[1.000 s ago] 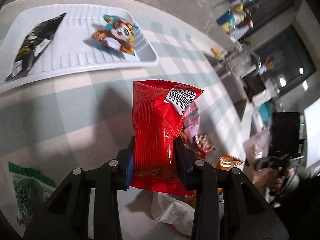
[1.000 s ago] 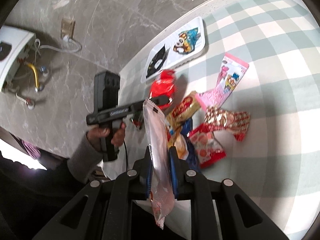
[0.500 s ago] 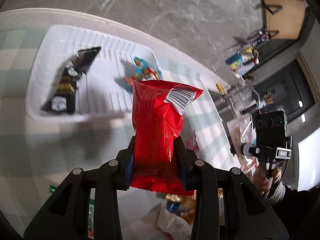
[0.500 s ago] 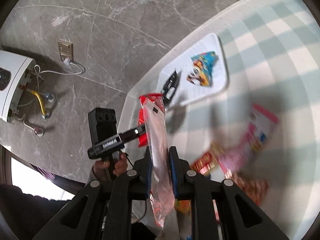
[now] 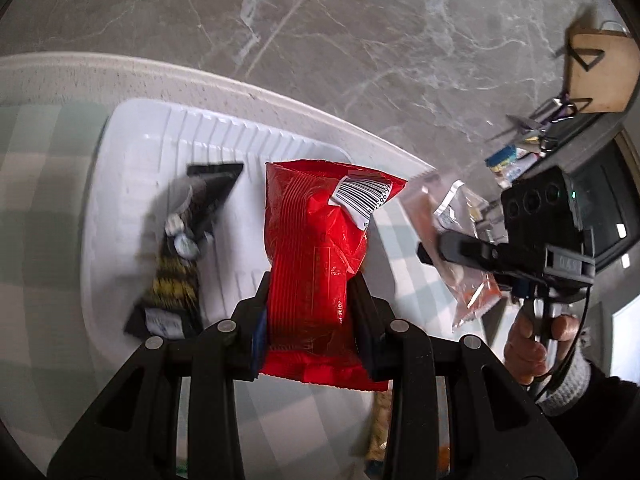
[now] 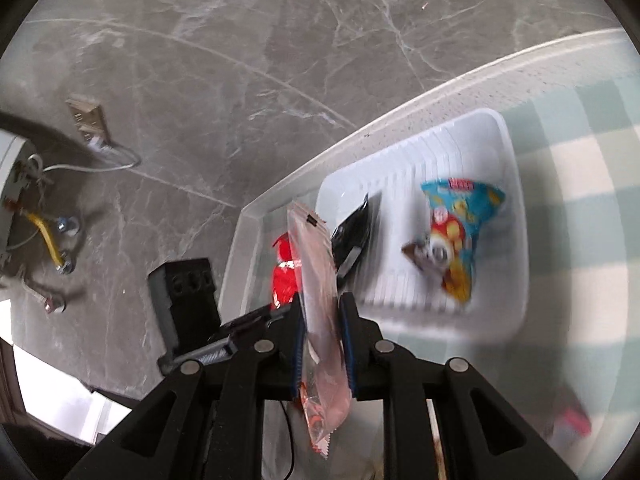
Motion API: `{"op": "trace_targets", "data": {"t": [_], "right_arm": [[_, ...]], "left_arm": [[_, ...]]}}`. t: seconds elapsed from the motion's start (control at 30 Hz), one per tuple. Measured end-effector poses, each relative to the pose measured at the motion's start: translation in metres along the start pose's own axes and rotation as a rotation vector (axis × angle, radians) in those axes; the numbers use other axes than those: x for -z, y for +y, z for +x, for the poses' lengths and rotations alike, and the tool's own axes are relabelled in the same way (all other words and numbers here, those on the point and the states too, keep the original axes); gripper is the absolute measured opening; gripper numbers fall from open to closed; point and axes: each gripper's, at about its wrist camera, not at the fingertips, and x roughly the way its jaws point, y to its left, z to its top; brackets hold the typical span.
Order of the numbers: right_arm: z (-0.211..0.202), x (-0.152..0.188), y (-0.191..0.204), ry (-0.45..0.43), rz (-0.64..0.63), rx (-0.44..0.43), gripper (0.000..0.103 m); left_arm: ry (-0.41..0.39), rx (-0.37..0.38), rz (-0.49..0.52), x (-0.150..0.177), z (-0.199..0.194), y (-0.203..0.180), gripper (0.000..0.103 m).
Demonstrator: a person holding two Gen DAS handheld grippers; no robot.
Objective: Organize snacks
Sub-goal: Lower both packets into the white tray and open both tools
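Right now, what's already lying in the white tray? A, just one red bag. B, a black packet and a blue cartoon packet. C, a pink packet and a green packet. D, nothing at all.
B: the right wrist view shows a black packet and a blue cartoon packet lying in the white tray, while the red bag sits clamped in the left gripper, not in the tray.

Daylight was soft and even in both views, with faint shadows on the white tray (image 6: 516, 216). Motion blur smeared the black packet (image 5: 180, 264) and the checked tabletop (image 6: 592, 168). Fisheye distortion bent the edges into dark corners, and a bright window patch (image 6: 60, 396) was overexposed.
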Motion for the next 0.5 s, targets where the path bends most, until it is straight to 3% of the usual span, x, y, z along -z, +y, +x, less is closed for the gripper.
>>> {"op": "trace_targets", "data": {"t": [0.2, 0.33, 0.5], "right_arm": [[0.030, -0.032, -0.004, -0.009, -0.008, 0.075, 0.023], [0.038, -0.044, -0.003, -0.023, -0.029, 0.113, 0.041], [0.031, -0.042, 0.004, -0.030, -0.079, 0.123, 0.045]], "left_arm": [[-0.011, -0.097, 0.033, -0.019, 0.017, 0.003, 0.034], [-0.030, -0.146, 0.048, -0.025, 0.025, 0.003, 0.037], [-0.061, -0.180, 0.081, -0.027, 0.021, -0.003, 0.045]]}}
